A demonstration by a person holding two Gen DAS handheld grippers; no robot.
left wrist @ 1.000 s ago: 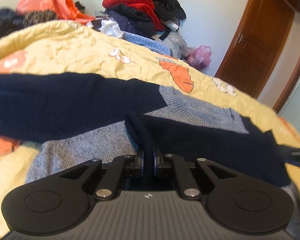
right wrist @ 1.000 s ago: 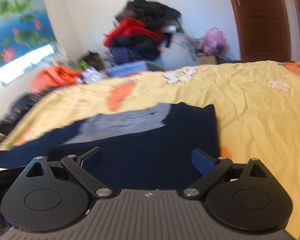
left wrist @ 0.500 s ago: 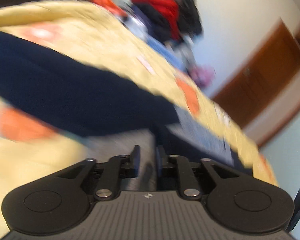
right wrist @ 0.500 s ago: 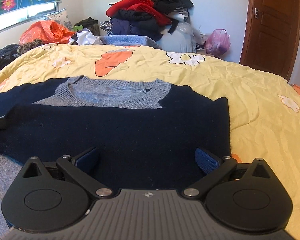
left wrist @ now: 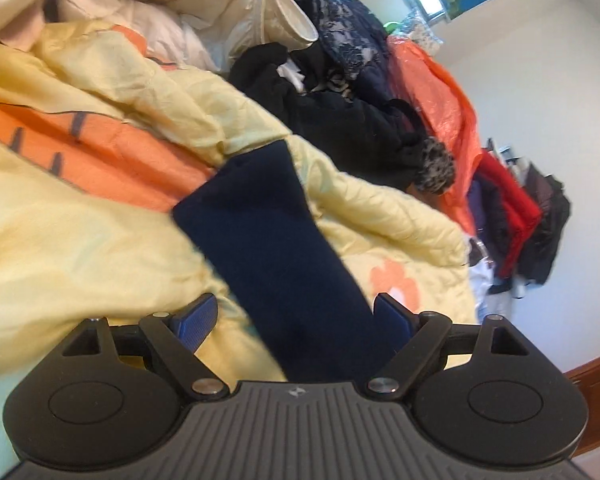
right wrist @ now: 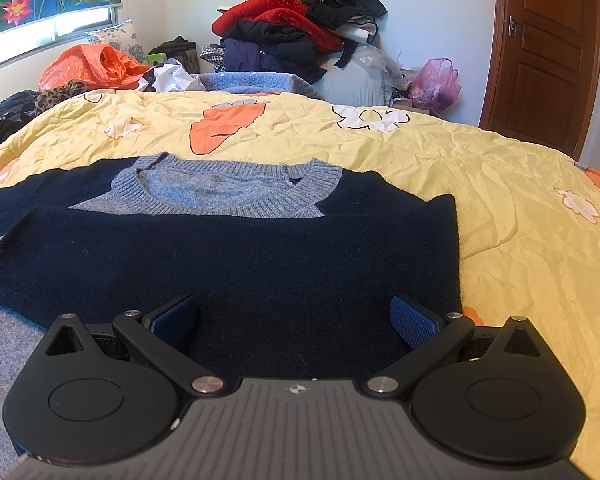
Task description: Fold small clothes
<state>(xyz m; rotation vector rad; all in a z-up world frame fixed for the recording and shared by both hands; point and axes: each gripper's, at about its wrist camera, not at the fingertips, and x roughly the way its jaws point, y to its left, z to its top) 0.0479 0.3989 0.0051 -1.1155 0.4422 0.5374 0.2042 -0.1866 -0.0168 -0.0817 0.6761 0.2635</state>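
A navy and grey knit sweater (right wrist: pixel 236 264) lies flat on the yellow quilt (right wrist: pixel 420 148), grey collar (right wrist: pixel 228 184) toward the far side. One navy sleeve is folded across its chest. My right gripper (right wrist: pixel 294 320) hovers open just above that folded sleeve, nothing between its pads. In the left wrist view the other navy sleeve (left wrist: pixel 268 232) stretches out over the quilt (left wrist: pixel 60 248). My left gripper (left wrist: pixel 296 320) is over that sleeve with its jaws opening. The cloth runs between the fingers, and the pads stand clear of it.
A heap of red and dark clothes (right wrist: pixel 296 28) sits beyond the bed's far edge, with an orange plastic bag (right wrist: pixel 92 64), a pink bag (right wrist: pixel 436 80) and a wooden door (right wrist: pixel 548 52). Dark garments (left wrist: pixel 340 112) and a white duvet (left wrist: pixel 160 12) crowd the bed's left end.
My left gripper let go of the sleeve it had pinched on the chest, swung left along the bed to the outstretched sleeve, rolled, and opened. The right gripper steadied over the sweater.
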